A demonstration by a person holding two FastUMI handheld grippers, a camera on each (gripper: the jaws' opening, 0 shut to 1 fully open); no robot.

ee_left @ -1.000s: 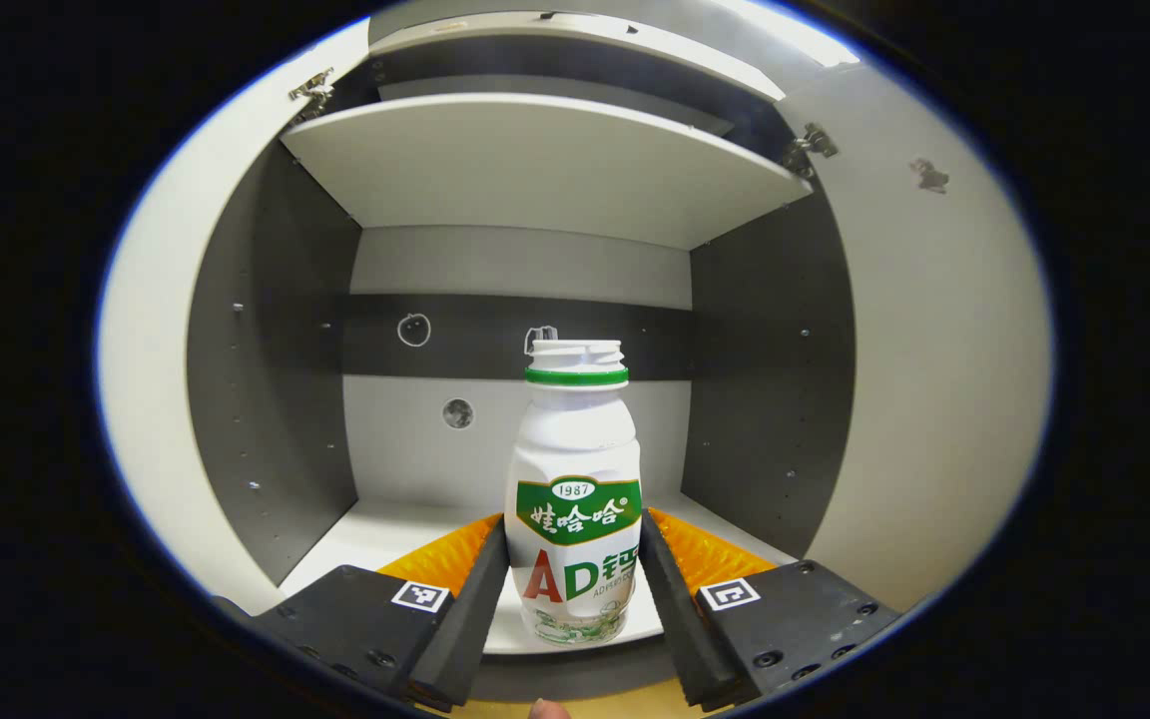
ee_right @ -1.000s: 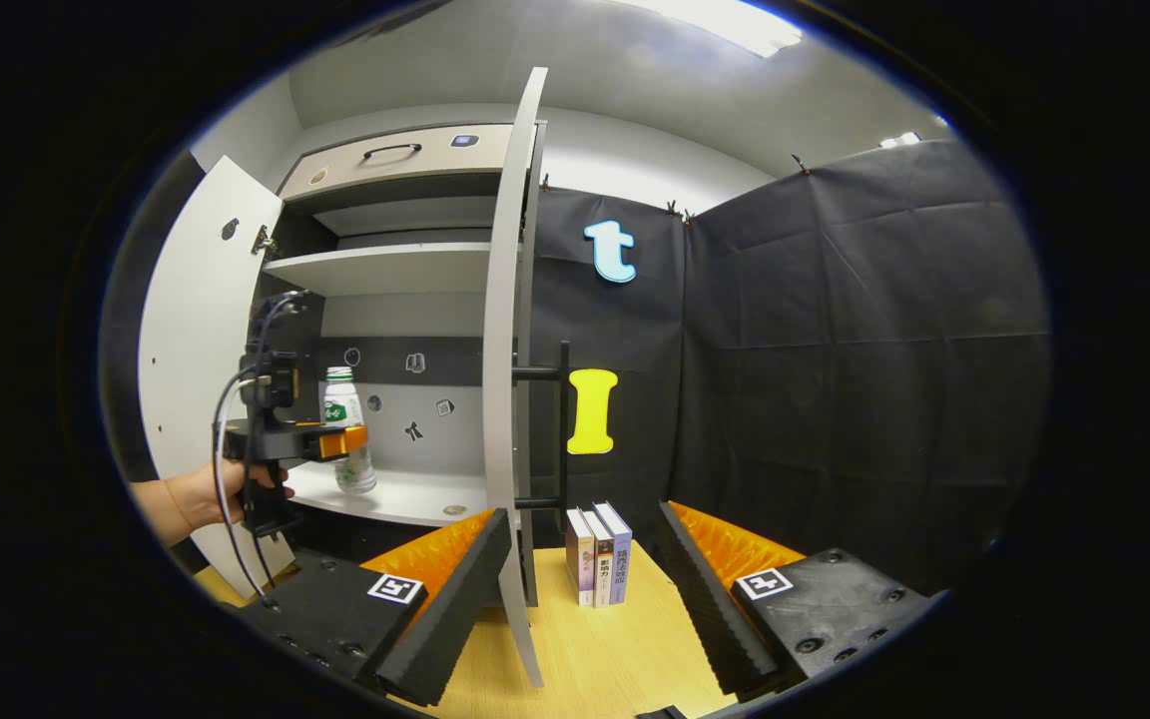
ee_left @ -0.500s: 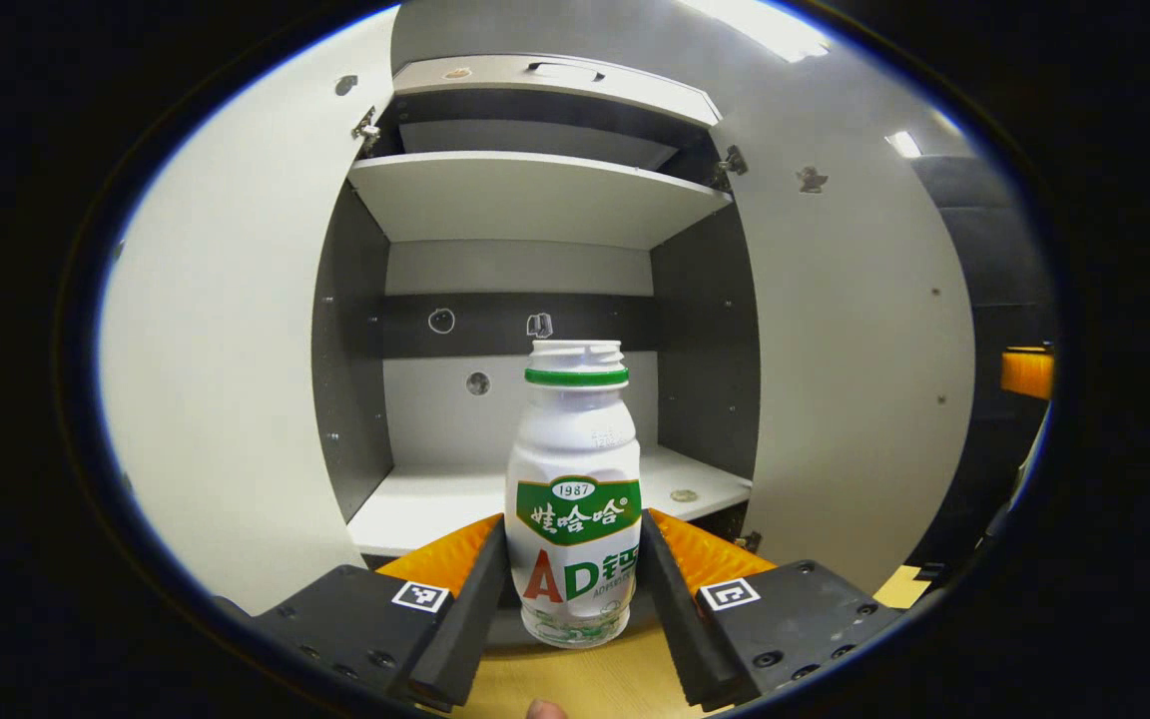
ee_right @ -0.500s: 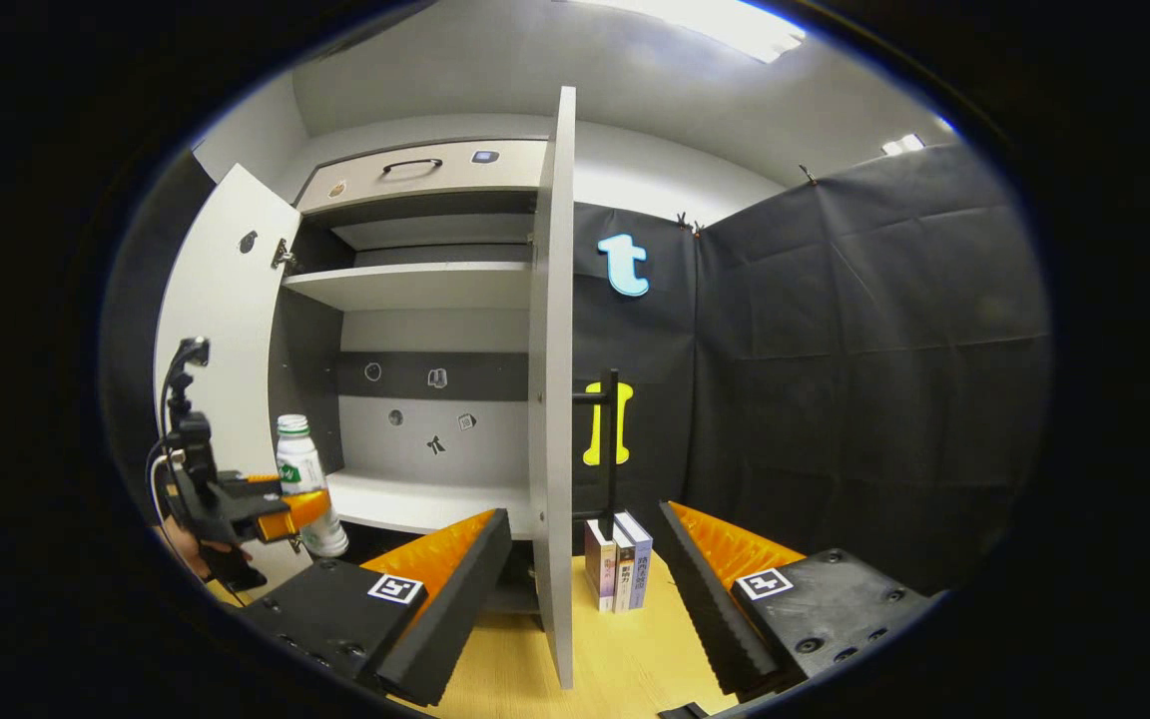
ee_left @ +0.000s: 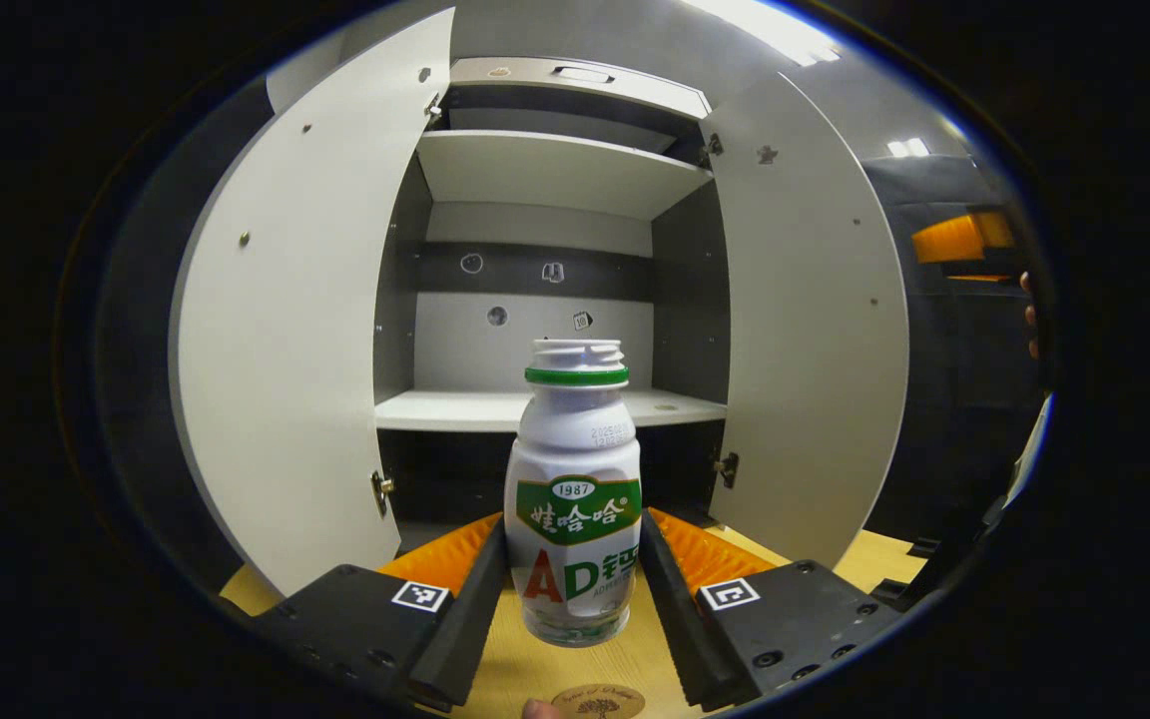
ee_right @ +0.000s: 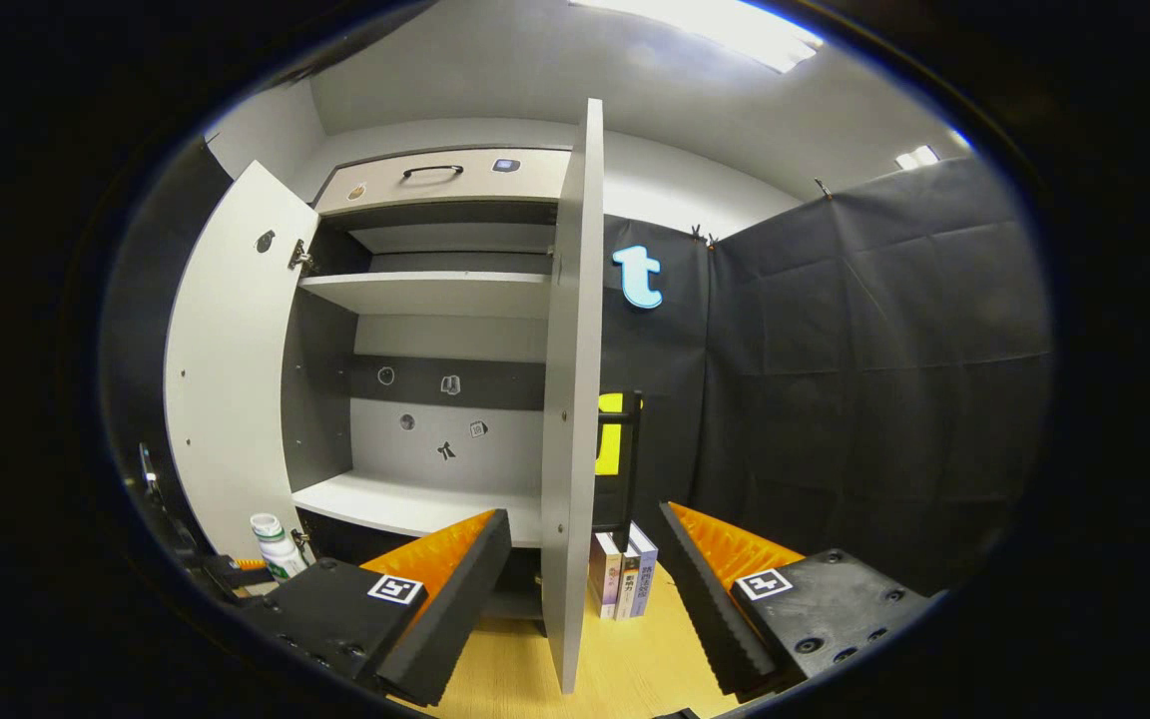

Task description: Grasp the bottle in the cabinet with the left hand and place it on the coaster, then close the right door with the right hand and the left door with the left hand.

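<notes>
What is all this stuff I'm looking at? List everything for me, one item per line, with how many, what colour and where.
bottle: one, white with green and red label and a green ring under its top, held between the left gripper's fingers, in front of the cabinet
coaster: one, brown and round, on the table just below the bottle
cabinet: one, grey and white, open, with shelves inside
left door: one, white, swung open
right door: one, white, swung open; edge-on in the right gripper view
books: three, standing upright on the table beside the right door
table: one, light wood, under everything
left gripper: one, shut on the bottle
right gripper: one, open, on either side of the right door's edge
</notes>
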